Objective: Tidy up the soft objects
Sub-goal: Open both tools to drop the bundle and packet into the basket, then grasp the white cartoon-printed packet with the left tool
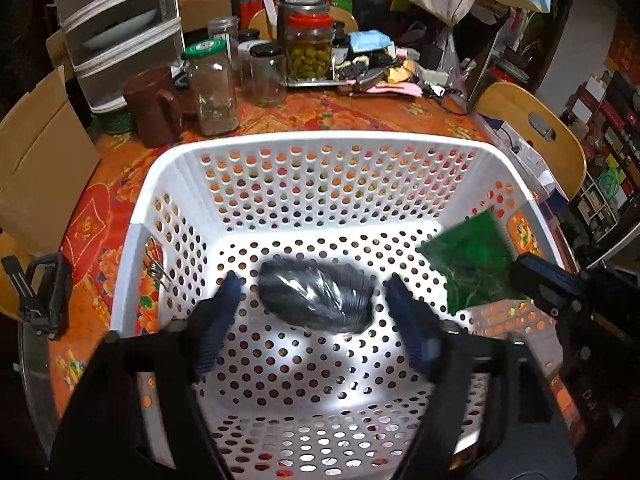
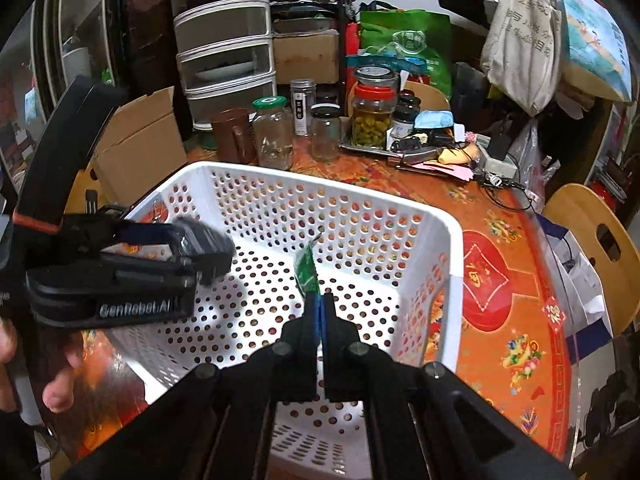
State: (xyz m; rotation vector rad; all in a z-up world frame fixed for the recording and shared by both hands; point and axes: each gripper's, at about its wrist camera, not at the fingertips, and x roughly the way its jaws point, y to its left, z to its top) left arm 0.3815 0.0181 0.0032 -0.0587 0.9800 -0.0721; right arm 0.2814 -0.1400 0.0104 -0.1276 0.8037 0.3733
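Observation:
A white perforated basket (image 1: 340, 142) stands on the orange patterned table; it also shows in the right wrist view (image 2: 452, 248). A dark grey soft bundle in clear wrap (image 1: 316, 298) lies on the basket floor, between the fingers of my open left gripper (image 1: 312, 304), which hovers just above it. My right gripper (image 2: 319, 304) is shut on a green soft packet (image 2: 307, 270) and holds it over the basket. In the left wrist view the packet (image 1: 468, 264) hangs at the basket's right side from the right gripper (image 1: 532, 276). The left gripper (image 2: 200, 256) shows at the left of the right wrist view.
Glass jars (image 1: 212, 88), a brown mug (image 1: 154, 106) and a tray of small items (image 1: 360, 72) stand behind the basket. A drawer unit (image 1: 120, 32) and a cardboard box (image 1: 44, 156) are at the left. A wooden chair (image 1: 536, 132) stands at the right.

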